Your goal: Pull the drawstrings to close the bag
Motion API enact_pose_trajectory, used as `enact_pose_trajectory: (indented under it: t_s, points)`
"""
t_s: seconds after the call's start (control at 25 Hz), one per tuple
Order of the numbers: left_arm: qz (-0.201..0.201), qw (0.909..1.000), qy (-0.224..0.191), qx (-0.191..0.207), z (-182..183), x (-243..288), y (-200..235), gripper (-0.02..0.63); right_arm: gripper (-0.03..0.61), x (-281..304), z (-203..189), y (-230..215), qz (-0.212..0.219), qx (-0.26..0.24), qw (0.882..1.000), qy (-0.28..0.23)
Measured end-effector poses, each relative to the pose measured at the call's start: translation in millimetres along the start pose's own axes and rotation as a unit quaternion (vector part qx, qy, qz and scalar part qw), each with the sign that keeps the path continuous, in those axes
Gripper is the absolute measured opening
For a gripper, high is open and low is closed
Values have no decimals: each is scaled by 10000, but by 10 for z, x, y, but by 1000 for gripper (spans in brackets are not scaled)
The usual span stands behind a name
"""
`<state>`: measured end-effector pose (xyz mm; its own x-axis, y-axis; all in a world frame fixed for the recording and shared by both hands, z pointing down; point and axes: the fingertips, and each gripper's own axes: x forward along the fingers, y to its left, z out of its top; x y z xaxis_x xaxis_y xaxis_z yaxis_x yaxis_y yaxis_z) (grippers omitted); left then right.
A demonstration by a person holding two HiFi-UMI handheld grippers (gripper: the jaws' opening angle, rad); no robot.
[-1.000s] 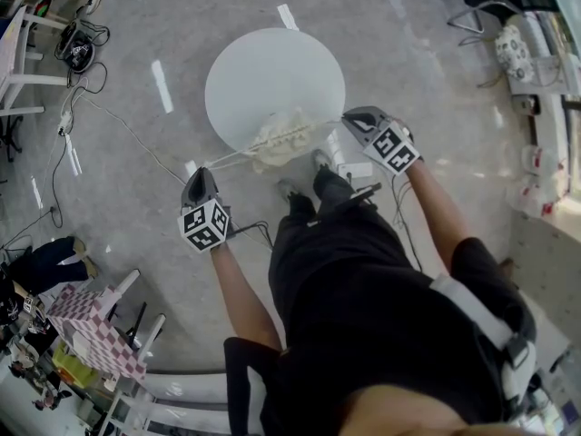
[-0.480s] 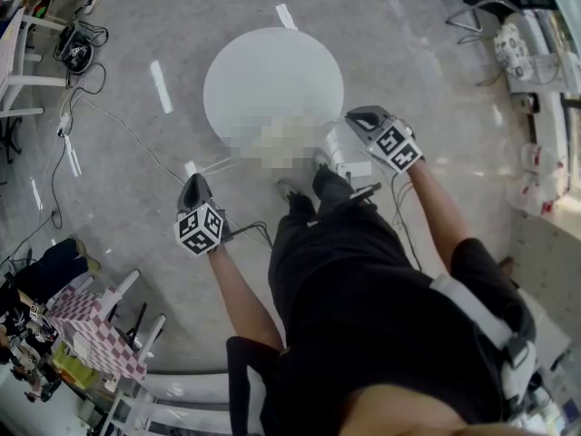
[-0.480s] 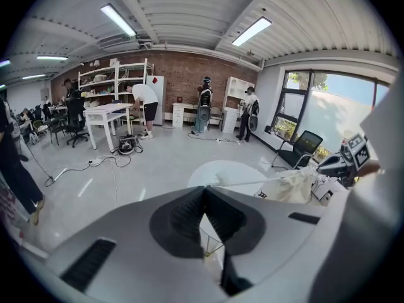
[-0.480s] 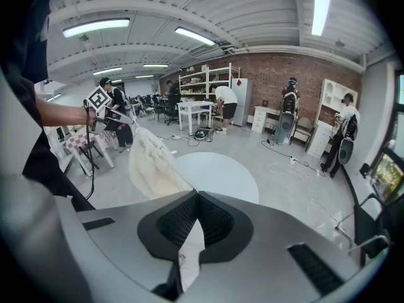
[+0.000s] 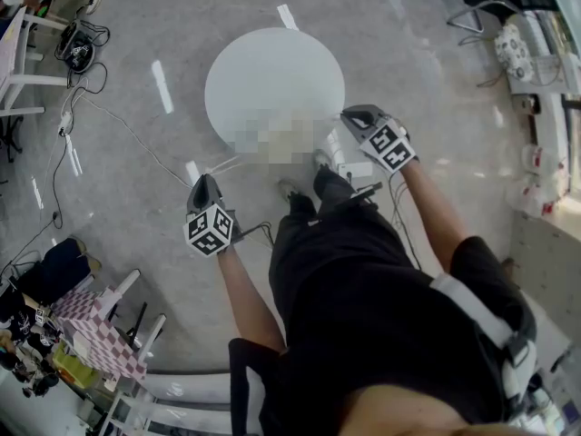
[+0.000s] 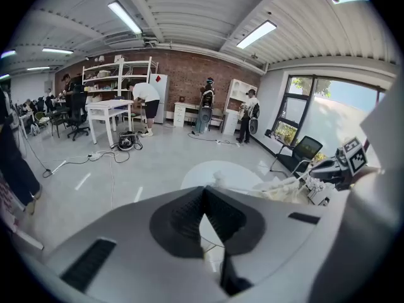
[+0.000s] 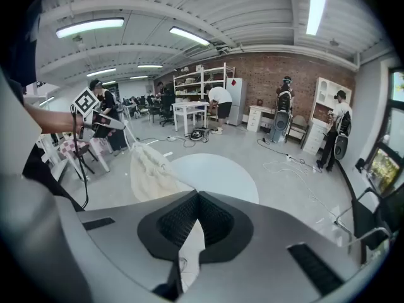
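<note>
A cream drawstring bag (image 7: 153, 171) rests on the near edge of the round white table (image 5: 272, 71), its mouth gathered into pleats; a mosaic patch covers it in the head view. White drawstrings (image 5: 224, 163) run from the bag to my left gripper (image 5: 203, 180), which is off the table's lower left with its jaws shut on them. My right gripper (image 5: 350, 116) is at the table's right edge, jaws shut on a white cord end (image 7: 189, 252). The bag (image 6: 285, 189) hangs stretched between the two grippers.
The person's legs and shoes (image 5: 300, 189) stand right under the table's near edge. Cables (image 5: 118, 121) trail over the grey floor at left. White desks and seated people (image 5: 36, 25) are at far left, chairs and shelves (image 5: 536, 53) at right.
My left gripper swung out to the left, then came back right and a little nearer. The right gripper shifted slightly left. The bag stays between them.
</note>
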<state>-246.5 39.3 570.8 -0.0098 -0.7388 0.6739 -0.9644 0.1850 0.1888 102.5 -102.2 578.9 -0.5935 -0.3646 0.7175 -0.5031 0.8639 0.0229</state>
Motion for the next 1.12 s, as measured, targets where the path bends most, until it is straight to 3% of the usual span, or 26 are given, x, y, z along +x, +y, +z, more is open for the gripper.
enact_pose_trajectory:
  t_s: [0.28, 0.64, 0.88, 1.12]
  points:
    - [-271, 9993, -246, -85, 173, -43, -349, 2, -3, 14, 281, 74, 3, 601, 9977, -326]
    - [-595, 9919, -1091, -255, 714, -246, -848, 2, -3, -113, 818, 139, -143, 1064, 9892, -996]
    - [-604, 9827, -1749, -68, 1046, -440, -1144, 2, -3, -301, 1111, 222, -219, 1200, 9808, -1520]
    - [-801, 9729, -2157, 232, 1269, -668, -1528, 2, -2, -558, 1353, 316, -304, 1269, 9724, -1936]
